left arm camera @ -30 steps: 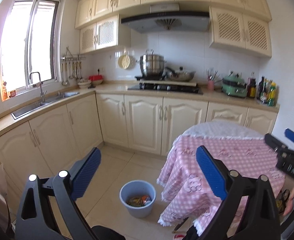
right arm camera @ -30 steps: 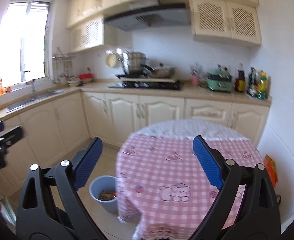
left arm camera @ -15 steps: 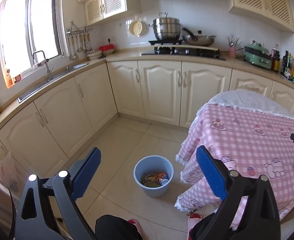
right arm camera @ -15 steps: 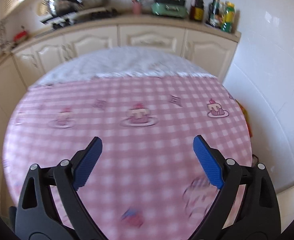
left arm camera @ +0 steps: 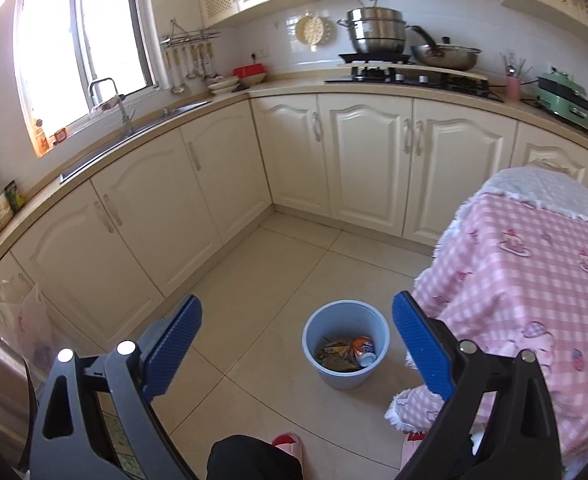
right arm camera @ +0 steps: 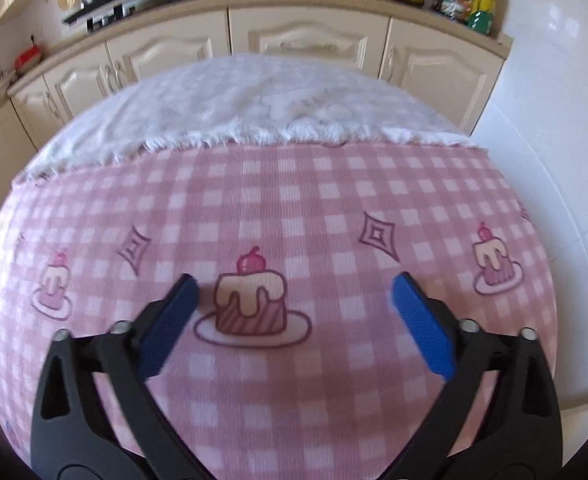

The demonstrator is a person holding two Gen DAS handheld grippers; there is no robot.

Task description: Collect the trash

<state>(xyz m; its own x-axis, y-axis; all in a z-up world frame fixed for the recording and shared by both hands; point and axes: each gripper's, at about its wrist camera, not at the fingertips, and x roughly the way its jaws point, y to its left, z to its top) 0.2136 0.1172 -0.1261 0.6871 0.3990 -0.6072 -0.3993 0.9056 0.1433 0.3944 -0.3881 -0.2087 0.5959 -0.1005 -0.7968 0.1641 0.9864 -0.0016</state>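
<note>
Evidently no writing reads; left hand-held gripper (left arm camera: 296, 322) gapes empty, right hand-held gripper (right arm camera: 294, 292) opening, empty.

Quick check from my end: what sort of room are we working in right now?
A home kitchen, by the look of it. A gas stove with a steel pot sits on the counter, a sink lies under the window, and a round table under a pink checked cloth stands beside a blue trash bucket.

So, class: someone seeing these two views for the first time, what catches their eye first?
Probably the pink checked tablecloth with its cake drawings, filling the right wrist view under the open, empty right gripper, whose fingers are opening. Next, the blue bucket on the tiled floor beside the table, holding a can and wrappers.
</note>
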